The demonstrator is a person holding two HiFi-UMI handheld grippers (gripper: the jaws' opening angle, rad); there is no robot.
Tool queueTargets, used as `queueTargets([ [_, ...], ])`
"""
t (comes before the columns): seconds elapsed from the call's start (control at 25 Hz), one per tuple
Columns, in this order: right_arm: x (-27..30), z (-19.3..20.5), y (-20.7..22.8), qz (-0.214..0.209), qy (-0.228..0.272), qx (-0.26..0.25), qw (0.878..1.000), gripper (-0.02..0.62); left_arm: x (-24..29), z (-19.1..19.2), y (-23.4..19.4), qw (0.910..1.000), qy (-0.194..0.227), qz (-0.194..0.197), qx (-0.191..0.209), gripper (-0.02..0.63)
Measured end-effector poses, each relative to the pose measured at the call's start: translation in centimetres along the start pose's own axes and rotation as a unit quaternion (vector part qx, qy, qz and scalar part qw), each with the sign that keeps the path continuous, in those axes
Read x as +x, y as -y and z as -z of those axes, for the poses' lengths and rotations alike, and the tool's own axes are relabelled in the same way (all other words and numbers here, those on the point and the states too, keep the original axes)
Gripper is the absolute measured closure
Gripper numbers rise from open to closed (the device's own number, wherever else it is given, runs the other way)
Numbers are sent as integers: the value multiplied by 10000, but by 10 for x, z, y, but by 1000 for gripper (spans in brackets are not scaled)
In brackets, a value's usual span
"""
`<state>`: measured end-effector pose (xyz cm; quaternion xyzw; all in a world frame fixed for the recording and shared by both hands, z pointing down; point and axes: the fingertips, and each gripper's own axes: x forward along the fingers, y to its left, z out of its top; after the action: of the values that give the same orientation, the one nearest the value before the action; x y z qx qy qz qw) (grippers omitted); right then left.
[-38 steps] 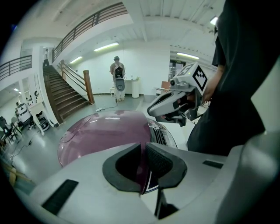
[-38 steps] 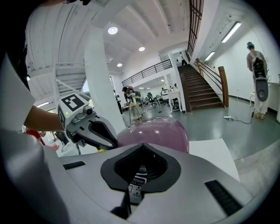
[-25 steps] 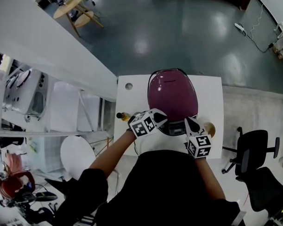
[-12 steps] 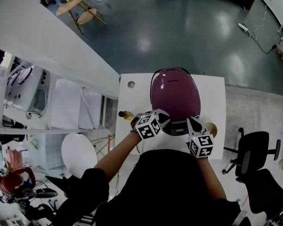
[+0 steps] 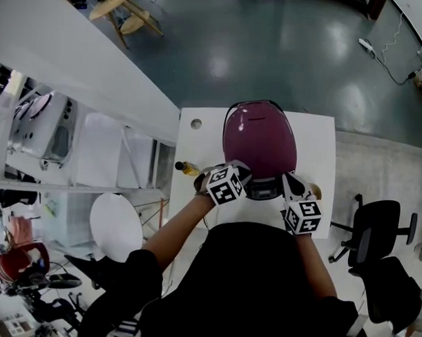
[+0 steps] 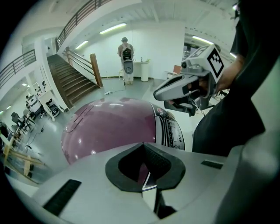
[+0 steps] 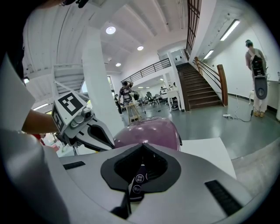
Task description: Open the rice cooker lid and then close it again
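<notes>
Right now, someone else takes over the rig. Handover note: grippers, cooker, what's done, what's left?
Left gripper: jaws shut, empty, at the left end of the rice cooker's control panel; contact unclear.
Right gripper: jaws shut, empty, at the panel's right end.
The cooker stands on the white table, its purple lid down.
Done: cannot tell whether the lid has been opened once.
Left: if not yet opened, open the lid, then close it.

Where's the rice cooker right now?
In the head view, the rice cooker sits centre on the white table, with the left hand-held gripper and right hand-held gripper at its near front edge.
</notes>
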<state>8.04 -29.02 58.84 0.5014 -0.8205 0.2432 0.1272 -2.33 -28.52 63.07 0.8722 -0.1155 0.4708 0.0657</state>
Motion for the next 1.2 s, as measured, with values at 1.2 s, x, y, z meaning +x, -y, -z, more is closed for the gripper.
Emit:
queueTargets([
  [1.2,-57,15,45,-641,58,122,9979,595,-57,-15,15,9483,1734,-1253,-2346,603],
])
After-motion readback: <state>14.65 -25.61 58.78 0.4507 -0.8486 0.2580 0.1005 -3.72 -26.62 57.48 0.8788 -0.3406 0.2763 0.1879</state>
